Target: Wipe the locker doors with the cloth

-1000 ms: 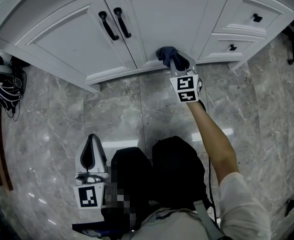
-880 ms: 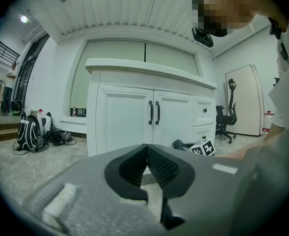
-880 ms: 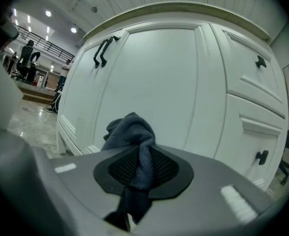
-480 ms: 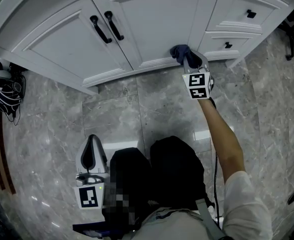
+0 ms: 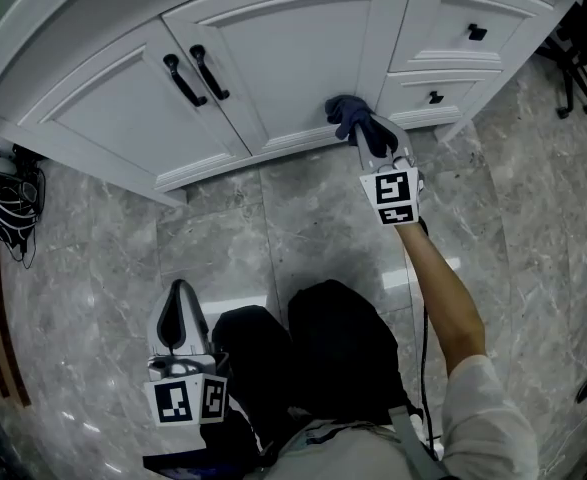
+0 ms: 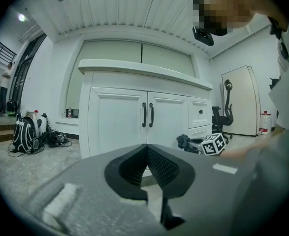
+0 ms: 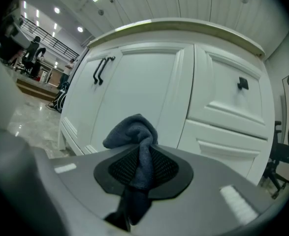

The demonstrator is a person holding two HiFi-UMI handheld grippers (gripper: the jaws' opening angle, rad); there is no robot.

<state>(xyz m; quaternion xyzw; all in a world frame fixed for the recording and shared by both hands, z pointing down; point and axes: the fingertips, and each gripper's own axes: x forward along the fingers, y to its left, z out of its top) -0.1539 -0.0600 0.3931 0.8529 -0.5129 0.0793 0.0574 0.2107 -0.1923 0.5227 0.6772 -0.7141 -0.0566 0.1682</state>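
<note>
A dark blue cloth is pressed against the bottom rail of the right white locker door, near that door's right edge. My right gripper is shut on it. In the right gripper view the cloth bunches up between the two pads and hangs down behind them. My left gripper hangs low over the floor beside the person's leg, shut with nothing in it. In the left gripper view its tips meet, and the cloth shows far off at the door.
Two black handles sit where the two doors meet. Two drawers with black knobs stand right of the doors. A bag and cables lie at the left wall, a chair base at far right. Grey marble floor lies below.
My right gripper has slid the cloth to the right along the bottom of the right door, toward its right edge. The left gripper has stayed low at the person's side.
</note>
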